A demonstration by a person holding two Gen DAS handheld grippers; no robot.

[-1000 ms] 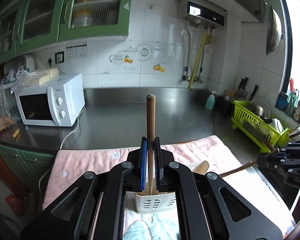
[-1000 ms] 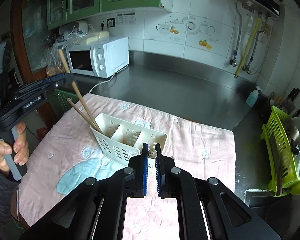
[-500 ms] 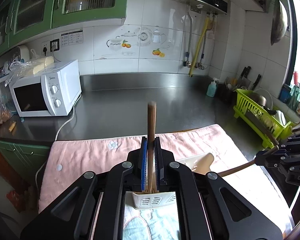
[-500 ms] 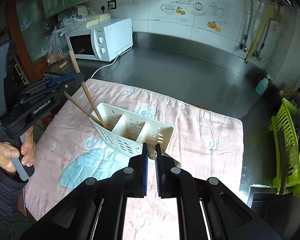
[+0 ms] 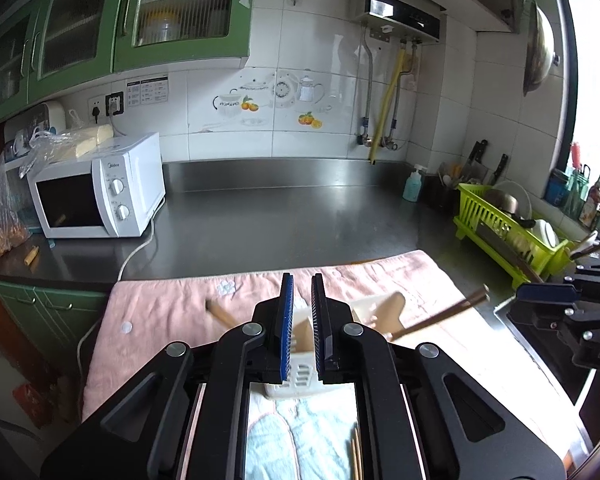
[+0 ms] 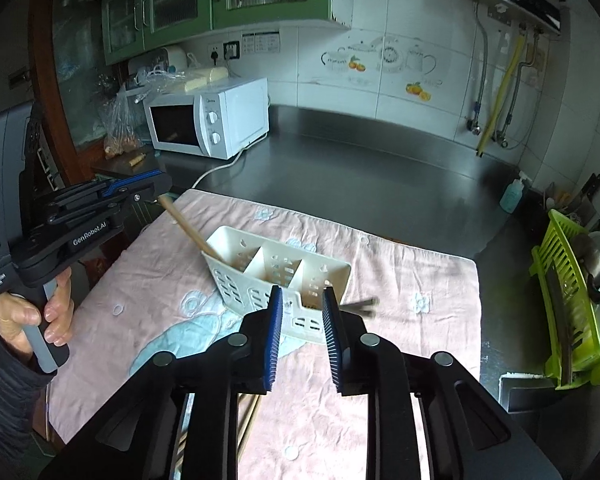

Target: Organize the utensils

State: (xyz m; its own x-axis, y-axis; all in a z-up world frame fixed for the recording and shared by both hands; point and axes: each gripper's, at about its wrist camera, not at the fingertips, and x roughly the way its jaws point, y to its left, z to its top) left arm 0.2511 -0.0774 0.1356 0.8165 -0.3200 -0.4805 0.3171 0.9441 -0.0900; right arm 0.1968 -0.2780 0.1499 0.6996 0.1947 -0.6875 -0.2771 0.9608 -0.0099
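Observation:
A white three-compartment utensil caddy [image 6: 278, 270] stands on the pink cloth [image 6: 412, 280]. A wooden chopstick [image 6: 184, 226] leans out of its left compartment. A wooden spoon [image 5: 440, 314] leans out of its right end, blurred; its handle end shows in the right wrist view [image 6: 360, 307]. My left gripper [image 5: 300, 328] is open and empty just above the caddy [image 5: 300, 376]. My right gripper [image 6: 300, 336] is open and empty over the caddy's near right corner. Loose chopsticks [image 6: 246, 424] lie on the cloth below my right gripper.
A white microwave [image 5: 100, 188] stands at the back left of the steel counter [image 5: 284, 220]. A green dish rack [image 5: 508, 236] with dishes sits at the right, with a soap bottle [image 5: 414, 184] and knives behind it. The sink edge [image 6: 528, 392] lies right of the cloth.
Both grippers have opened. The left let go of the wooden chopstick, which now leans in the caddy. The right let go of the spoon, which is tipping to the side.

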